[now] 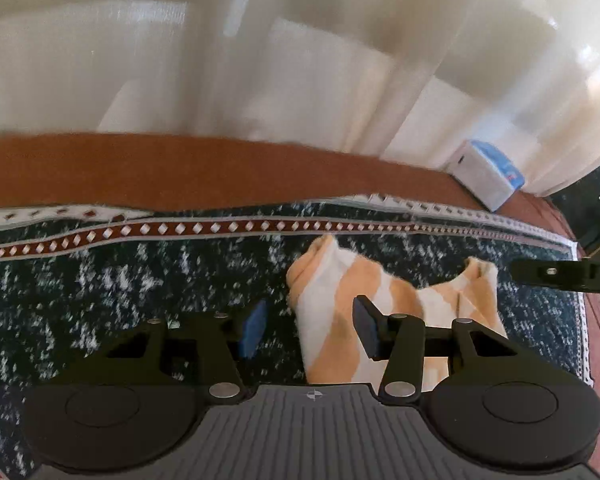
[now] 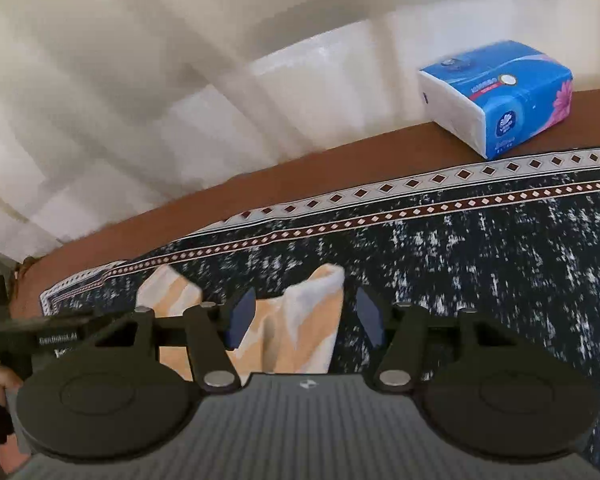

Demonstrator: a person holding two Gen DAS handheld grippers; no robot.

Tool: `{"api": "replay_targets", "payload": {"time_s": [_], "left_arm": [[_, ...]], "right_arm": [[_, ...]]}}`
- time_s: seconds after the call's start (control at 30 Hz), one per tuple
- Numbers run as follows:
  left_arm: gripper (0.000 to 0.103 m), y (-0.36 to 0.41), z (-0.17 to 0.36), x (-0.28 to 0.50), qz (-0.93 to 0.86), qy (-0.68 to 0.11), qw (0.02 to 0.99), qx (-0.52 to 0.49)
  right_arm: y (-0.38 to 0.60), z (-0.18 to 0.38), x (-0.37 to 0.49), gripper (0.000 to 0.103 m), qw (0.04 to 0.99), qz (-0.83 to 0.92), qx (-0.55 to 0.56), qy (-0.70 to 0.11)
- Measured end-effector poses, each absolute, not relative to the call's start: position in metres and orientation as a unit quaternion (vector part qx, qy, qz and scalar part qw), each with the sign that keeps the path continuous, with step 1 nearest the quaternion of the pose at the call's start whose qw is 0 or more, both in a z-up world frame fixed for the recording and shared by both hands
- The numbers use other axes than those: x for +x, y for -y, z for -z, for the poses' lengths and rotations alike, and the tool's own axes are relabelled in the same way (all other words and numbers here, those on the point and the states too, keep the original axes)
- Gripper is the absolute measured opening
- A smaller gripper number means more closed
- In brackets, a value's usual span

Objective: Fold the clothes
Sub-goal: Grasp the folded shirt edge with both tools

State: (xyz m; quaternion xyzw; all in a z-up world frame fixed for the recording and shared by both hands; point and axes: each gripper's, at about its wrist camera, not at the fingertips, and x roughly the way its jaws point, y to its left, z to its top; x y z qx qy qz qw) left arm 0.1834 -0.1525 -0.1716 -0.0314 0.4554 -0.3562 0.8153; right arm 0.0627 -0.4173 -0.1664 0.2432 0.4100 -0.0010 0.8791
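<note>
Pale curtains (image 1: 260, 60) hang behind a brown table (image 1: 180, 168) spread with a dark, white-flecked cloth (image 1: 100, 280) bordered by a band of diamonds.

From the left wrist camera, the left gripper (image 1: 310, 330) stands wide open with nothing between its blue-padded fingers. An orange-and-white striped garment (image 1: 332, 300) lies crumpled on the cloth, mostly behind and under the right-hand finger, its nearest edge reaching into the gap. Part of the garment is hidden by that finger and its linkage. At the far right, the black body of the other tool (image 1: 568, 274) juts in just beside the garment's right end. A tissue pack (image 1: 488, 176) sits on the bare table past the cloth's border, near the curtains.

From the right wrist camera, the right gripper (image 2: 306, 322) is likewise spread wide and empty. The same garment (image 2: 312, 320) rises in two peaks; one peak stands between the fingers without clear contact, the other sits behind the left-hand finger, which covers part of it. The blue-and-white tissue pack (image 2: 500, 96) rests well apart at upper right on bare wood. At the left edge the left tool (image 2: 40, 336) shows, with a hand (image 2: 0, 386) gripping it.
</note>
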Motion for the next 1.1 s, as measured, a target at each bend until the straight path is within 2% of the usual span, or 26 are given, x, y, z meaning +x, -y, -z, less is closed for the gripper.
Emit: {"api": "replay_targets", "payload": {"time_s": [0.2,0.33,0.37,0.43,0.53,0.57,0.6,0.63,0.67,0.7,0.73,0.8,0.97,1.1], "left_arm": [[0.062,0.151,0.176,0.189,0.355,-0.455,0.813,-0.074],[0.061,0.154,0.176,0.192,0.364,-0.450,0.813,-0.068],[0.061,0.155,0.175,0.193,0.367,-0.449,0.812,-0.061],[0.058,0.159,0.174,0.195,0.374,-0.445,0.812,-0.043],[0.043,0.162,0.174,0.199,0.376,-0.443,0.813,-0.023],[0.035,0.163,0.174,0.200,0.378,-0.444,0.812,-0.021],[0.013,0.165,0.174,0.200,0.379,-0.446,0.811,-0.016],[0.008,0.168,0.174,0.200,0.380,-0.446,0.810,-0.007],[0.004,0.170,0.173,0.199,0.382,-0.444,0.810,0.003],[0.002,0.172,0.171,0.198,0.385,-0.440,0.811,0.008],[0.002,0.173,0.169,0.197,0.387,-0.436,0.812,0.010],[0.001,0.171,0.161,0.195,0.393,-0.430,0.813,0.003],[0.001,0.156,0.129,0.183,0.410,-0.405,0.817,-0.020],[0.001,0.128,0.092,0.153,0.436,-0.371,0.820,-0.035]], "right_arm": [[0.424,0.183,0.082,0.061,0.873,0.000,0.248,-0.421],[0.422,0.190,0.091,0.061,0.872,-0.010,0.247,-0.423],[0.421,0.191,0.092,0.060,0.873,-0.014,0.248,-0.419],[0.420,0.192,0.095,0.052,0.873,-0.022,0.251,-0.417],[0.419,0.193,0.095,0.048,0.874,-0.022,0.251,-0.416],[0.420,0.193,0.095,0.046,0.874,-0.020,0.251,-0.415],[0.421,0.193,0.094,0.042,0.874,-0.018,0.251,-0.416],[0.421,0.193,0.094,0.034,0.873,-0.016,0.250,-0.418],[0.422,0.193,0.095,0.031,0.872,-0.014,0.249,-0.421],[0.422,0.193,0.095,0.021,0.870,-0.013,0.247,-0.426],[0.423,0.193,0.096,0.014,0.868,-0.013,0.248,-0.431],[0.425,0.190,0.095,0.011,0.865,-0.018,0.257,-0.430],[0.426,0.163,0.080,0.010,0.873,-0.055,0.274,-0.400],[0.415,0.143,0.030,0.010,0.876,-0.101,0.267,-0.388]]}}
